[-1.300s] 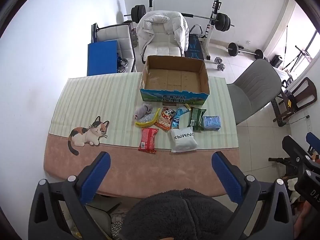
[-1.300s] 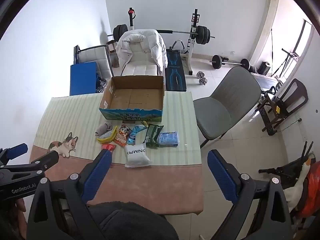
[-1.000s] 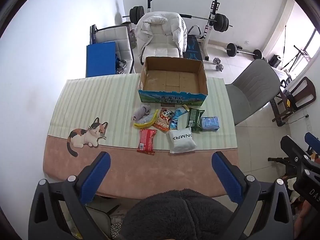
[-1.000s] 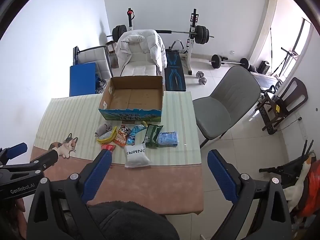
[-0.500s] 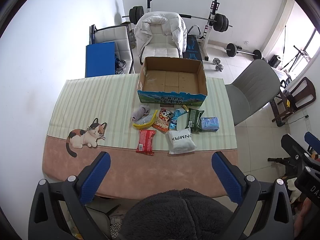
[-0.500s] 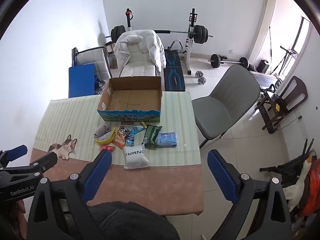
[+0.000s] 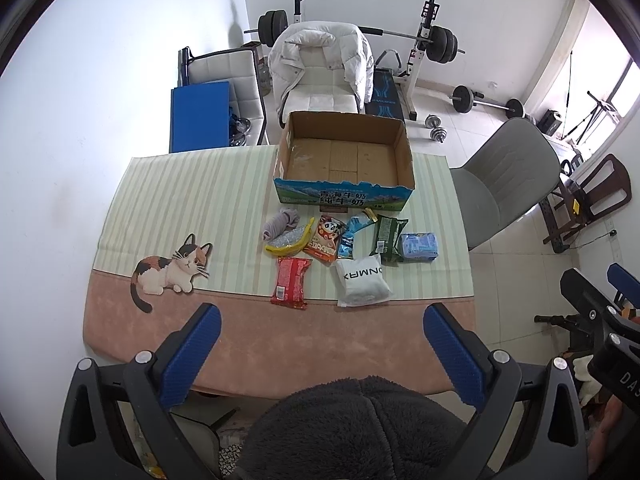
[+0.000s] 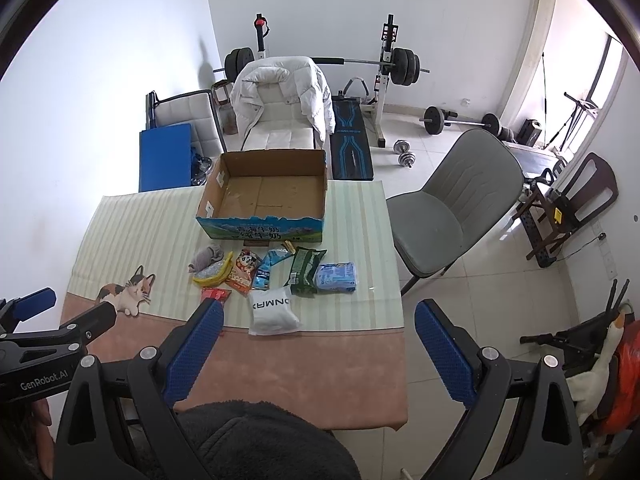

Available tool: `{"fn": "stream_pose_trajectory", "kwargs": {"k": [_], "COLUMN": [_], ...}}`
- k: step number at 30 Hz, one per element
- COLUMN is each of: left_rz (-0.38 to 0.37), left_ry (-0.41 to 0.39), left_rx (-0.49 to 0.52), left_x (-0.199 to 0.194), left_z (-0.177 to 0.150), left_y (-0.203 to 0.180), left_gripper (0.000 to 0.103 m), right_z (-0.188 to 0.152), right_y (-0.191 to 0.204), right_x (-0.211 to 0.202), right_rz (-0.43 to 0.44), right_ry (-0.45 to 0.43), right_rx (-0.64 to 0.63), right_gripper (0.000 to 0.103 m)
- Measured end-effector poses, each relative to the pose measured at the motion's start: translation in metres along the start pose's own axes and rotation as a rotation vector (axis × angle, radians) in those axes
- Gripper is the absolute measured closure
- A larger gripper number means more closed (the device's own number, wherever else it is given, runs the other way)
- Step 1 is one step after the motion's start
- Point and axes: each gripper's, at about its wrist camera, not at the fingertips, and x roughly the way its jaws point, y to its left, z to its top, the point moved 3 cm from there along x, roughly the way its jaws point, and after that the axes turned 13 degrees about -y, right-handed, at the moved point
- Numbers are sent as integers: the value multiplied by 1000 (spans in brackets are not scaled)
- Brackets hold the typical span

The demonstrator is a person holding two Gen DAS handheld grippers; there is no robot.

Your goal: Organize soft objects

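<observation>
Hovering high above the tabletop (image 7: 168, 200), left gripper (image 7: 320, 340) and right gripper (image 8: 316, 340) both spread wide, fingers (image 7: 192, 354) released, grasping nothing, touching nothing. Ahead of the fingers, well apart: white pouch (image 7: 362, 280) and red packet (image 7: 291, 282) nearest; beyond them yellow-edged bag (image 7: 290, 238), grey cloth (image 7: 280, 224), orange snack bag (image 7: 326, 238), green packet (image 7: 388, 238), blue pack (image 7: 418, 246). Farthest, open cardboard box (image 7: 344, 196). Dark fleece sleeve (image 7: 360, 428) crowds the view beneath the fingers.

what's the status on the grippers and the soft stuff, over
Left gripper open, empty, high over table edge. Right gripper likewise. Soft packets all on the mat; cardboard box empty. Nothing blocking.
</observation>
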Motion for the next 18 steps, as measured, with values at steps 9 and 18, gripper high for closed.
{"fn": "stream_pose_trajectory", "kwargs": {"k": [9,18], "left_rz": [-4,-2], "left_ry": [-5,-13], "left_rx": [-5,-1], "left_x": [2,1], "left_z": [-1,-2], "left_y": [2,0], "left_gripper": [0,0], "right_z": [0,-1], "right_y": [2,3], "right_x": [0,-4], "right_rz": [4,14], "right_ry": [-2,1], "right_rx": [-2,-3], "right_gripper": [5,5]}}
